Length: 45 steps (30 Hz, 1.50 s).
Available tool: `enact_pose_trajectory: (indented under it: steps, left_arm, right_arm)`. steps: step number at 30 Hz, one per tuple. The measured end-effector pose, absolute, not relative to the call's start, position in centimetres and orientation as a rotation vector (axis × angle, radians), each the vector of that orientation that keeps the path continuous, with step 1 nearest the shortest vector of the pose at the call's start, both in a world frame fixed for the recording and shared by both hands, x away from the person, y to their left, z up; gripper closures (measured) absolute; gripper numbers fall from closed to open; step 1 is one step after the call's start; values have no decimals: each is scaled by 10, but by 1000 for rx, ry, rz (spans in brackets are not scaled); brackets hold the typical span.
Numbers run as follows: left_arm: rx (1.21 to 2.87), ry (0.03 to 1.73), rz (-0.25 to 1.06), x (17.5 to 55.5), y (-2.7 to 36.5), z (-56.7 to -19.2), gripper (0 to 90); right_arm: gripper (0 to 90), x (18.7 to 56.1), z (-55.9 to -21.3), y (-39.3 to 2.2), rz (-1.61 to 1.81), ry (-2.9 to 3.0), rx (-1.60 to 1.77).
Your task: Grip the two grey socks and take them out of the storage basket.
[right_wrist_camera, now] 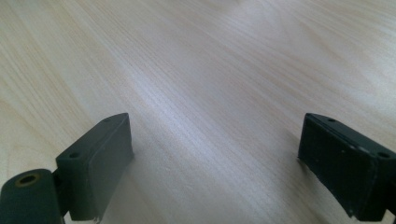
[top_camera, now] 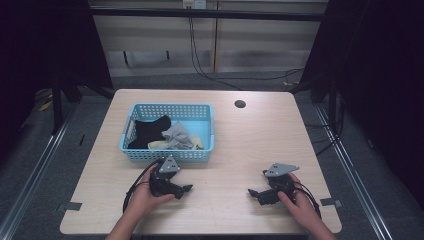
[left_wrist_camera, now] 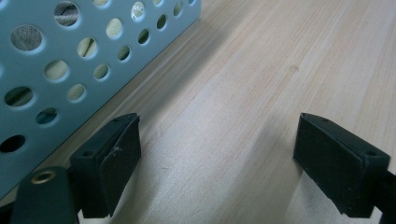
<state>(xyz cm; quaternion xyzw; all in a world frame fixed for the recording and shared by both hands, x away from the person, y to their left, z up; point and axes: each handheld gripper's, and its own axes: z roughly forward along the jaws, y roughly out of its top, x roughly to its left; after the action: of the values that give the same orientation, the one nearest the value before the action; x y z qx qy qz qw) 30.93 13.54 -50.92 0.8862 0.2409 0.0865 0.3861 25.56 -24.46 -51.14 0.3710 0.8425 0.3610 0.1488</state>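
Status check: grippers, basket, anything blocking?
Left gripper open, empty. Right gripper open, empty. Blue basket holds cloth pieces, untouched. Nothing between the grippers and it.

One tabletop (top_camera: 225, 150), one blue basket (top_camera: 170, 154) holding one black cloth (top_camera: 147, 132), one grey cloth (top_camera: 177, 136), yellowish pieces uncountable; two hand-held grippers: left (top_camera: 186, 189), right (top_camera: 252, 192).

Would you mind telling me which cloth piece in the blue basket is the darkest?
The black cloth, at the left of the blue basket; the grey cloth beside it and the pale yellow pieces are much lighter.
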Motion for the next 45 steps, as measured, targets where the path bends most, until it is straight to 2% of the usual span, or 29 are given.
enact_pose_trajectory:
  steps: [11,16,25,37,45]
  left_arm:
    - [2292,638,221,308,135,-505,157]
    - [2367,716,135,309,135,-493,192]
    - [2519,754,37,309,140,-470,217]
    - [2596,818,-66,317,147,-451,217]
    - [2614,844,-87,327,150,-434,221]
  right_arm:
    - [95,255,-511,-245,1037,2422,1074]
    - [95,255,-511,-245,1037,2422,1077]
    - [96,255,-511,-245,1039,2422,1078]
    - [100,255,-511,-245,1043,2423,1084]
    - [100,255,-511,-245,1042,2423,1084]
